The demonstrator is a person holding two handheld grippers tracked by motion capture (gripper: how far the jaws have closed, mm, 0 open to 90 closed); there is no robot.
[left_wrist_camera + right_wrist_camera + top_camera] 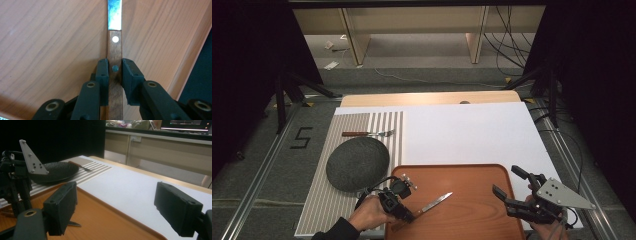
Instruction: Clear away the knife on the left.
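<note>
In the high view, a steel-bladed knife with a brown wooden handle (pixel 432 204) is seen lying on the orange-brown wooden tray (pixel 472 175) at the near edge of the counter (pixel 472 132). Its long axis runs diagonally, the handle near and to the left, the blade tip pointing far and to the right. The left gripper (pixel 409 216) is placed over the handle end, so the left hand (pixel 371 212) is by far the nearer one. The right gripper (pixel 508 186) is held at the tray's right edge, well apart from the knife. A dark grey round plate (pixel 357 163) and a wooden-handled fork (pixel 367 133) are seen on the striped mat (pixel 322 200), to the left and farther off.

In the left gripper view, the handle (pixel 115 67) is seen running straight along the gripper's axis, between the jaws, with the blade (pixel 114 15) pointing away over the tray (pixel 50 45). The jaws are drawn in against both sides of the handle, pinching it.

In the right gripper view, the jaws are spread wide and nothing is held between them; the left gripper (pixel 15 185) is seen farther off, beside the plate (pixel 57 171).
</note>
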